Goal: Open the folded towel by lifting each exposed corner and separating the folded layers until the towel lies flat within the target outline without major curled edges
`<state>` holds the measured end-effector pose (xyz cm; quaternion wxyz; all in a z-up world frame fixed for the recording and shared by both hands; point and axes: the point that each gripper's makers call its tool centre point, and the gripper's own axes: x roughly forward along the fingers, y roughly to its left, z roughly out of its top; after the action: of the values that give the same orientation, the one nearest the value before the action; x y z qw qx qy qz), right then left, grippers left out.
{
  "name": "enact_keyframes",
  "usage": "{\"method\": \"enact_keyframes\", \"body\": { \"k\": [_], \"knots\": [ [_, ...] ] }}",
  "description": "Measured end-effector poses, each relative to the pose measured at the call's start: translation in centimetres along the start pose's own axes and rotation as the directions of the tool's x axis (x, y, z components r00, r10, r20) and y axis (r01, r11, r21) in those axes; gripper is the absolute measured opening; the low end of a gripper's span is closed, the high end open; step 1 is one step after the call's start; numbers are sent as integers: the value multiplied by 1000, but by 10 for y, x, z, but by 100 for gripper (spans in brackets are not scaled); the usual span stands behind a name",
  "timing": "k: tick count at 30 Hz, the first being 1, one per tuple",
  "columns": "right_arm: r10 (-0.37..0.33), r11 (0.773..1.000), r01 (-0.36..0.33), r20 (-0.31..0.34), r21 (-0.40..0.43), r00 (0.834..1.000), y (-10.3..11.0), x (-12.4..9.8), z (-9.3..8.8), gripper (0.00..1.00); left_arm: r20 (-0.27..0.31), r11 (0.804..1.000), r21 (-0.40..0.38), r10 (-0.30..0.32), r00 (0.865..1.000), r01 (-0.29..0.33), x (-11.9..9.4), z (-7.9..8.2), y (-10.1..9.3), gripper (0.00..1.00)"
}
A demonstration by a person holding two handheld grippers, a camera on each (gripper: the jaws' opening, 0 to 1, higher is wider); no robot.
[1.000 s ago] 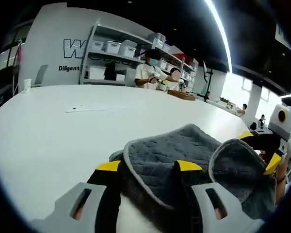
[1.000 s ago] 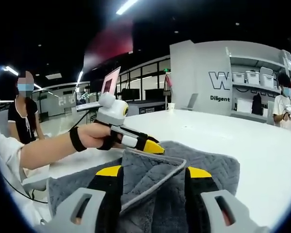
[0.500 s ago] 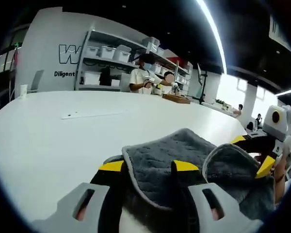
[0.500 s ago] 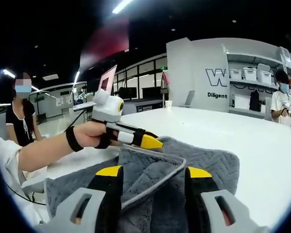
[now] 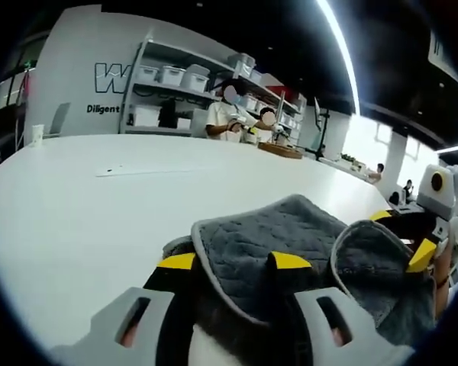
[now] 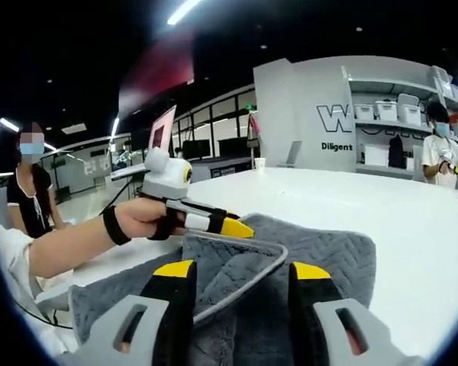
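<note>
Grippers first. Left gripper [image 5: 233, 261]: yellow-tipped jaws stand apart w/ a lifted, piped-edge fold of the grey towel [image 5: 278, 236] lying between and over them; whether the jaws actually pinch the cloth cannot be told. In the right gripper view the left gripper [image 6: 233, 226] shows w/ its yellow tip at the towel's raised edge, held by a person's hand [image 6: 141, 217] w/ a dark wrist strap.

Right gripper [image 6: 235, 269]: jaws likewise apart, a grey-piped towel [image 6: 320, 252] corner draped between them; clamp state cannot be told. In the left gripper view the right gripper [image 5: 412, 240] sits at the towel's far curled lobe, touching it.

Towel: rests on the white worktop [image 5: 84, 206], bunched and partly raised, layers curled, not flat.

Beyond the towel: thin pale strip [image 5: 141, 170] on the worktop, well apart from the cloth. Behind the worktop, shelving w/ white bins [image 5: 175, 75] against a grey wall; persons in white tops [image 5: 229, 118] stand beside it. Past the left gripper in the right gripper view, a person in a dark top [image 6: 27, 194].
</note>
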<state>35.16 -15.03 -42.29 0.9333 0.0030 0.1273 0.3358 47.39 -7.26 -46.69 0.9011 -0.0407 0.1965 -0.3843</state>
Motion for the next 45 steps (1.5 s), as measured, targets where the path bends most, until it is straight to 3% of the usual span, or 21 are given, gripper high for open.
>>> {"method": "enact_keyframes", "body": {
  "k": [15,25,34,41,45],
  "knots": [
    [7,1000,-6,-14,29,1000,2,11,-3,39,8,1000,-14,19,1000,-19,5,3,8,22],
    [26,997,-26,0,71,1000,2,12,-2,16,20,999,-21,33,999,-32,5,4,9,14],
    [40,995,-44,41,94,998,3,12,2,1,32,999,-26,45,998,-44,5,5,11,8],
    [72,993,-77,58,93,996,11,10,4,0,40,998,-46,52,998,-50,-2,3,1,1],
    [121,989,-128,105,71,987,27,-1,13,0,49,998,-37,50,998,-48,-5,8,-2,1]
  ]
}}
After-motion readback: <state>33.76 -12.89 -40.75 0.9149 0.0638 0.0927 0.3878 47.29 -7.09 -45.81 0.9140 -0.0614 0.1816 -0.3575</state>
